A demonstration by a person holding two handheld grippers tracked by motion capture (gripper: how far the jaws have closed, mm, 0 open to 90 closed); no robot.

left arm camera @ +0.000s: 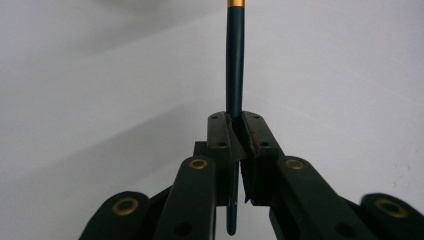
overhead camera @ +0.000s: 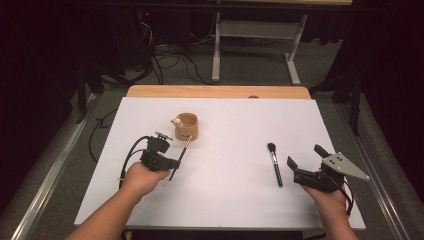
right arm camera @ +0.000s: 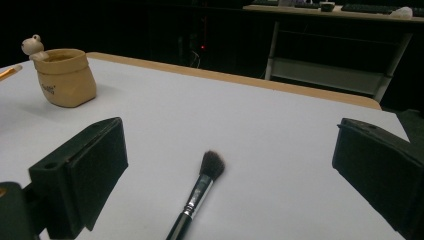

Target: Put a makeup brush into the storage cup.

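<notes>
Left gripper (overhead camera: 176, 162) is clamped on a slim dark brush (left arm camera: 234, 65) with a gold band, its jaws pinched tight around the handle. In the high view that brush slants up from the gripper toward the tan pot (overhead camera: 186, 126), and its gold end sits just beside the pot's lower right side; whether it touches the pot I cannot tell. The pot stands upright on the white surface (overhead camera: 225, 200), left of centre, with a small pale figure on its rim.

Right gripper (overhead camera: 306, 157) rests near the right edge with its jaws spread wide and nothing between them. A second brush (right arm camera: 197, 197), dark bristles pointing away from the person, lies flat on the surface just to the left of that gripper, untouched.

By my reading the work is to put both brushes into the pot. One brush is picked up and carried close, but not yet in. It must be raised over the rim and dropped, then the second brush follows
</notes>
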